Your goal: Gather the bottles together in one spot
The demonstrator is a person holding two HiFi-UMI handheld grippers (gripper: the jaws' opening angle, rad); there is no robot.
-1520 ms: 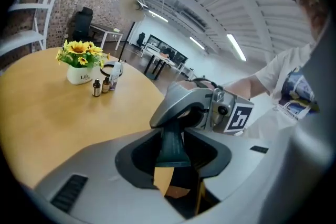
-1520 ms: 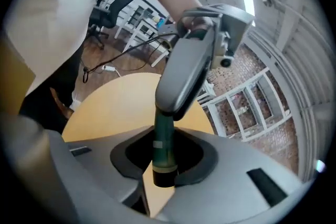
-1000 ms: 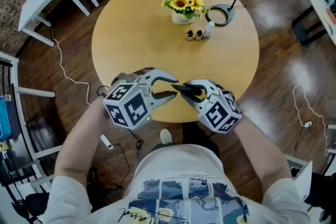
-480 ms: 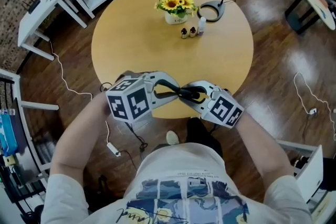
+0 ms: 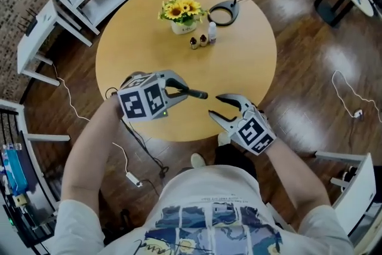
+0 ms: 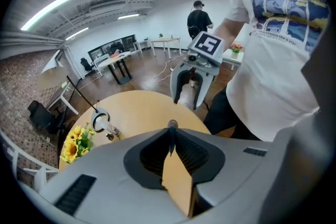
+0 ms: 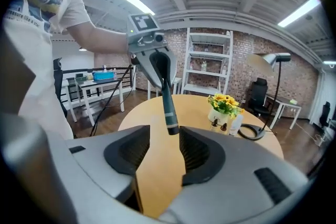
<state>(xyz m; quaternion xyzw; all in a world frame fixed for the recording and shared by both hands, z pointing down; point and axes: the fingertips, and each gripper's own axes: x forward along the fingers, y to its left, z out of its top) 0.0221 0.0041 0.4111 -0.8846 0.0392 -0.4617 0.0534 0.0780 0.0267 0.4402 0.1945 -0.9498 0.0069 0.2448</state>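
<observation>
Apart now: left gripper [image 5: 202, 94], jaws closed; right gripper [image 5: 214, 105], jaws just opened, empty; bottles [image 5: 203, 39] well beyond.

- Round wooden table [image 5: 149, 68], pale top.
- Far edge: sunflower pot [image 5: 181, 16]; ring-shaped lamp base [image 5: 223, 12].
- Beside the pot: white bottle [image 5: 211, 30]; two small dark bottles [image 5: 194, 42], apparently touching.

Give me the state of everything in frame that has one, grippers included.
left gripper: shut, nothing between the jaws.
right gripper: open, jaws have just been opening, empty.
white bottle: upright, next to the brown bottles.
brown bottles: both upright, side by side.
flower pot: upright, right by the bottles.
lamp base: flat on the table.
</observation>
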